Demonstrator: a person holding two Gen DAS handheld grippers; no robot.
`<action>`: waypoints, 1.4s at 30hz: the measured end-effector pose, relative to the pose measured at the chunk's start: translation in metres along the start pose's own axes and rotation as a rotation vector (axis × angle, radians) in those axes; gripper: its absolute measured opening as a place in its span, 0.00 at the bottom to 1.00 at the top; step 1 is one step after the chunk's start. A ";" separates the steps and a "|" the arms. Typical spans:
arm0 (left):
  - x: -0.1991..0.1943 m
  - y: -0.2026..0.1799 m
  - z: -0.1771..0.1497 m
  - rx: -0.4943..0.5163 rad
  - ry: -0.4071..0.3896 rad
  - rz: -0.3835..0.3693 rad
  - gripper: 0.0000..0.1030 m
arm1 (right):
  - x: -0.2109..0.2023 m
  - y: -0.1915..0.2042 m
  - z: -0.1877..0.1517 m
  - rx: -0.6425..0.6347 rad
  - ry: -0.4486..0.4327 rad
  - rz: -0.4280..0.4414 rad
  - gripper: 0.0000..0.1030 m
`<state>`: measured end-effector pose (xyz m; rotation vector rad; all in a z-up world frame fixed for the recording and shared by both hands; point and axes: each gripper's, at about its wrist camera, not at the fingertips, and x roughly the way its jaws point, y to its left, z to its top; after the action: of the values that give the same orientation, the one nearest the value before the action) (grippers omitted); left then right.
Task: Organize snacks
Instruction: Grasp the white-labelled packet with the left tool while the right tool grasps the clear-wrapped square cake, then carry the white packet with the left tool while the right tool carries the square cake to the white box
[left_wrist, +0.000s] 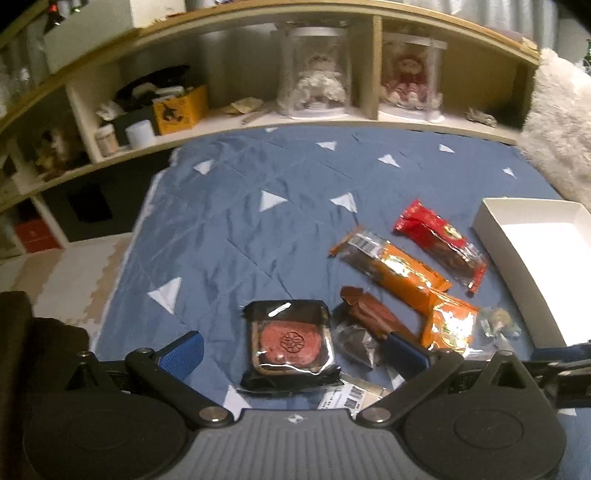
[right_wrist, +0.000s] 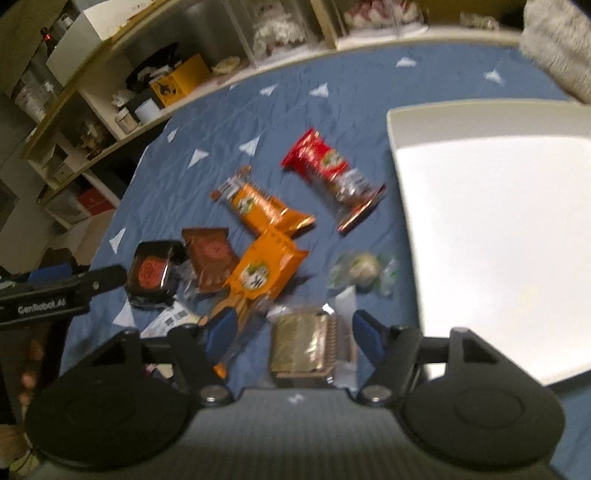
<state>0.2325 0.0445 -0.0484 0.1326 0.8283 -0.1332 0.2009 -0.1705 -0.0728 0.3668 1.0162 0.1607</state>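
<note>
Snacks lie scattered on the blue bedspread ahead of both grippers. Between the spread fingers of the left gripper sits a black-wrapped round cake, untouched by either pad; its jaws stand released. Beyond its right finger lie a brown packet, two orange packets and a red packet. The right gripper is also released, its fingers flanking a ridged golden packet without pressing it. A white box stands ahead to its right.

White box cut off at right, labelled packet half hidden under tool.
</note>
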 end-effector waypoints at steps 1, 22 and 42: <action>0.002 0.001 -0.001 0.004 0.003 -0.015 1.00 | 0.004 0.002 -0.001 0.001 0.014 0.001 0.70; 0.035 -0.036 -0.042 0.371 0.200 -0.134 0.97 | 0.046 0.023 -0.024 -0.160 0.079 -0.162 0.58; 0.039 -0.044 -0.046 0.313 0.301 -0.283 0.78 | -0.006 0.010 -0.059 -0.217 0.231 -0.034 0.58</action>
<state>0.2179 0.0061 -0.1109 0.3361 1.1207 -0.5198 0.1475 -0.1501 -0.0921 0.1348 1.2192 0.2850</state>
